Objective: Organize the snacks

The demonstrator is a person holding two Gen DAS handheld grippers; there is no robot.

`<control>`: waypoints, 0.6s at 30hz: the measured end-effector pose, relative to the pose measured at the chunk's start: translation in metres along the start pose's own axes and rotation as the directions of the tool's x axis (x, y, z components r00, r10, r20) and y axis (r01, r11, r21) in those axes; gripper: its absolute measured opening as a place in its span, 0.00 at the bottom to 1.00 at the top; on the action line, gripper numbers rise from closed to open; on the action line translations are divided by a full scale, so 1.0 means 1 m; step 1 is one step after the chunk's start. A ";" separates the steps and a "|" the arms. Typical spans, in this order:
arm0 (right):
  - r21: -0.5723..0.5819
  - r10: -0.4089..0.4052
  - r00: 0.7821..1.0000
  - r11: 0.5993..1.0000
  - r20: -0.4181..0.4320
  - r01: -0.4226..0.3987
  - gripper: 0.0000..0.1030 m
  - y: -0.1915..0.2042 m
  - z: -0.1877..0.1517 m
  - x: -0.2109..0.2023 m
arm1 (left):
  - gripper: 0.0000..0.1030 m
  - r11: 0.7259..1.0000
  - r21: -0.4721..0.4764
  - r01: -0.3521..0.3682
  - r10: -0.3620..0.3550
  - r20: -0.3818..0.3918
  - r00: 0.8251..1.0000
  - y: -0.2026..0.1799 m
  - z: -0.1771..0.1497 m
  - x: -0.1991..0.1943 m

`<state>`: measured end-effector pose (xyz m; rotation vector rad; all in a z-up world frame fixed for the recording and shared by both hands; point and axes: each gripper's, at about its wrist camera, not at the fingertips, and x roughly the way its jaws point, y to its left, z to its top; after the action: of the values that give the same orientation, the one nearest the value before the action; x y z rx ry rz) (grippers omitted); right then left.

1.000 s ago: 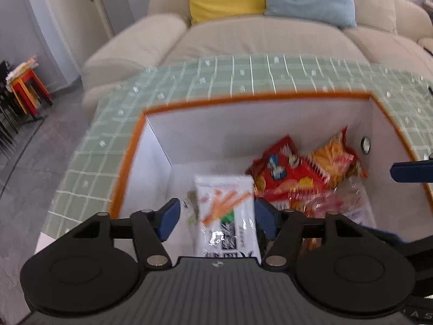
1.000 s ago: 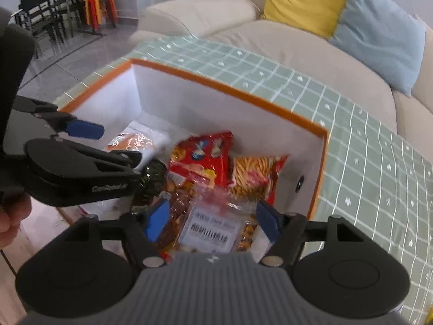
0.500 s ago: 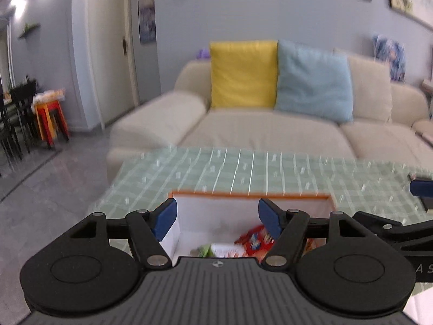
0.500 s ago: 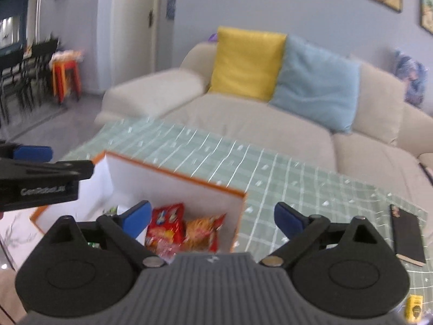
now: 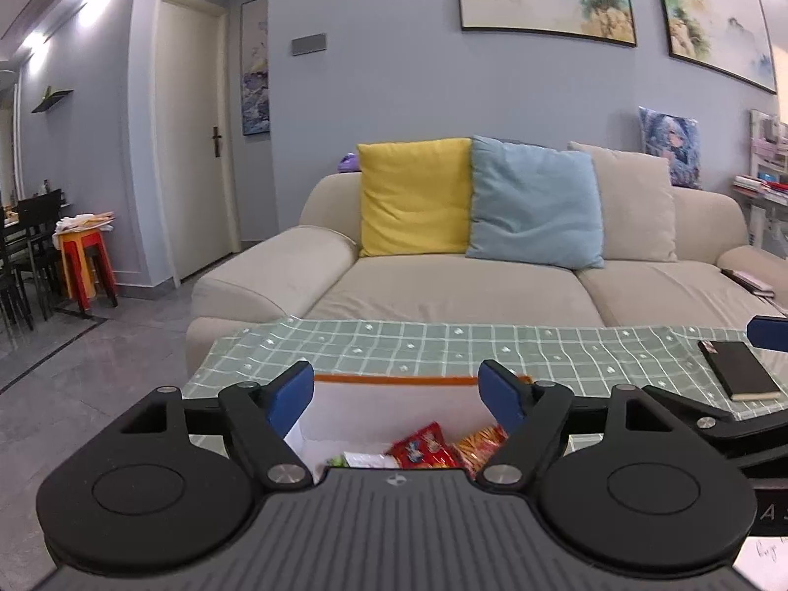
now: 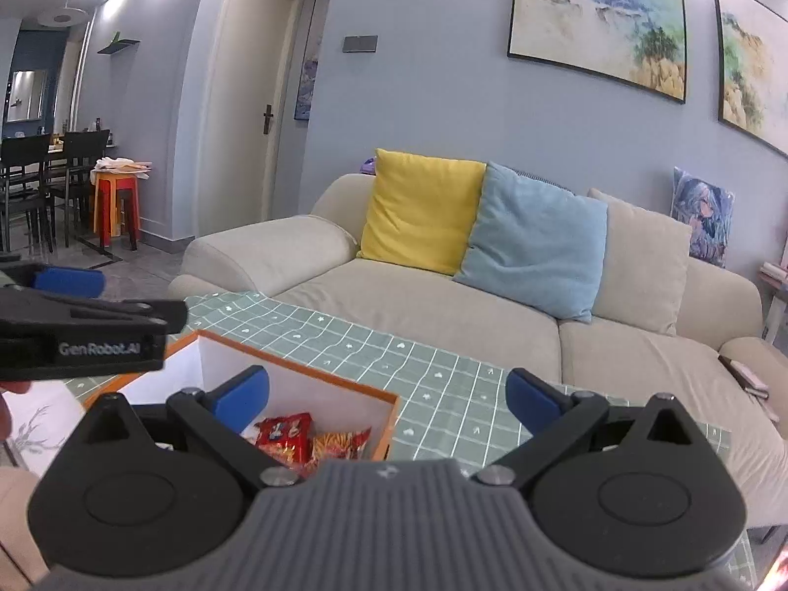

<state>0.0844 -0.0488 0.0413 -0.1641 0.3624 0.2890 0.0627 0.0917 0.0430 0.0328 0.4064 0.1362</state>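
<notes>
A white box with an orange rim (image 5: 394, 380) (image 6: 295, 368) stands on the green checked tablecloth. Inside lie a red snack pack (image 5: 427, 447) (image 6: 285, 436), an orange snack pack (image 5: 480, 439) (image 6: 340, 443) and a white pack (image 5: 364, 459). My left gripper (image 5: 396, 394) is open and empty, raised level above the box's near side. My right gripper (image 6: 386, 394) is open and empty, raised above the box's right end. The left gripper also shows in the right wrist view (image 6: 69, 281).
A black notebook (image 5: 741, 369) lies on the tablecloth (image 5: 443, 344) at the right. A beige sofa (image 5: 443, 290) with yellow and blue cushions stands behind the table. Red and yellow stools (image 5: 86, 266) and dark dining chairs stand far left.
Both grippers have let go of their snack packs inside the box, risen out of it and tilted up to level. Both are now open and empty.
</notes>
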 end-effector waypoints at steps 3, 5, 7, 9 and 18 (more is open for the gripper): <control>0.021 -0.023 1.000 1.000 -0.018 0.024 0.96 -0.008 -0.012 -0.007 | 0.87 1.000 0.024 0.000 0.000 -0.014 1.000 -0.009 -0.009 -0.004; 0.023 -0.039 0.998 0.999 -0.039 0.040 0.96 -0.012 -0.019 -0.009 | 0.87 0.999 0.039 0.011 -0.010 -0.035 0.999 -0.013 -0.015 -0.001; 0.020 -0.060 0.996 0.998 -0.065 0.062 0.96 -0.016 -0.027 -0.008 | 0.87 0.999 0.036 0.019 -0.017 -0.062 0.998 -0.017 -0.020 0.002; 0.024 -0.075 0.993 0.997 -0.091 0.078 0.96 -0.020 -0.035 -0.005 | 0.87 1.000 0.016 0.025 -0.024 -0.091 0.996 -0.019 -0.025 0.006; 0.082 -0.076 0.974 0.992 -0.213 0.095 0.96 -0.028 -0.062 0.012 | 0.87 0.999 0.036 0.017 -0.009 -0.210 0.978 -0.029 -0.050 0.013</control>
<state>0.0840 -0.0852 -0.0173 -0.1194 0.5756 0.1697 0.0585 0.0647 -0.0094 0.0531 0.6206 0.1195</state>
